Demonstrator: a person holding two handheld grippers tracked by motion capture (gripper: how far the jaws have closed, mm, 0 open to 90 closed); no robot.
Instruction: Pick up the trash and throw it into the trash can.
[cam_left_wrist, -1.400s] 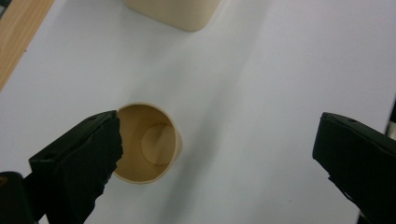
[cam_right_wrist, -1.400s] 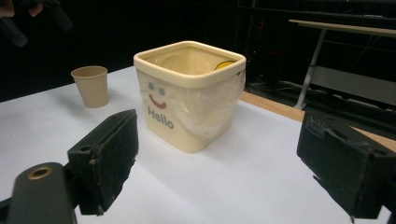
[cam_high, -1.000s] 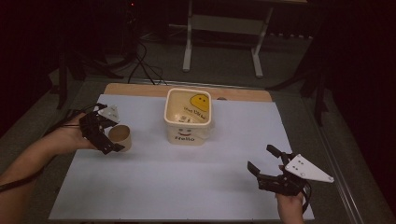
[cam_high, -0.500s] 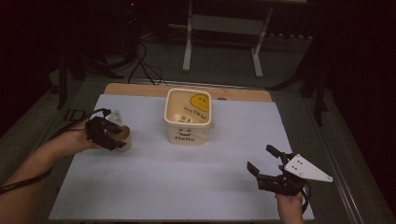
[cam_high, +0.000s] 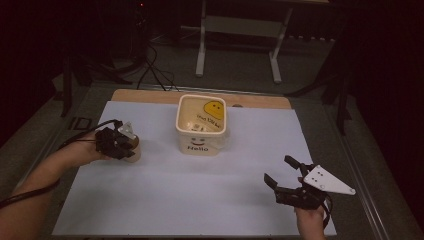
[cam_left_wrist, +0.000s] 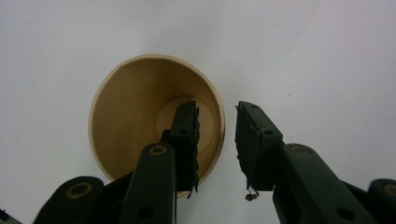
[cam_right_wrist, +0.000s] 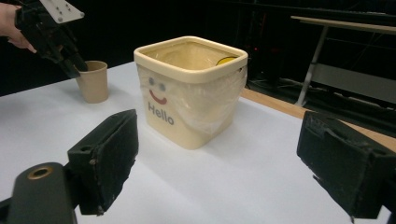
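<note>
Brown paper cup (cam_left_wrist: 140, 116): upright on the white bench (cam_high: 165, 200), left of the cream "Hello" bucket (cam_high: 201, 125). Left hand-held gripper (cam_left_wrist: 217, 140) straddles its rim from above, one jaw inside, one outside, jaws just closing, wall between them not yet pinched. Right hand-held gripper (cam_high: 281, 171): released, well apart, near the bench's right edge.

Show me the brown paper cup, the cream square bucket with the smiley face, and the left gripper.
Brown paper cup (cam_left_wrist: 126, 116): left gripper view, inner wall.
Cream square bucket (cam_right_wrist: 182, 119): right gripper view, front wall under "Hello".
Left gripper (cam_left_wrist: 217, 135): left gripper view, midway between fingertips, astride the cup's rim.
</note>
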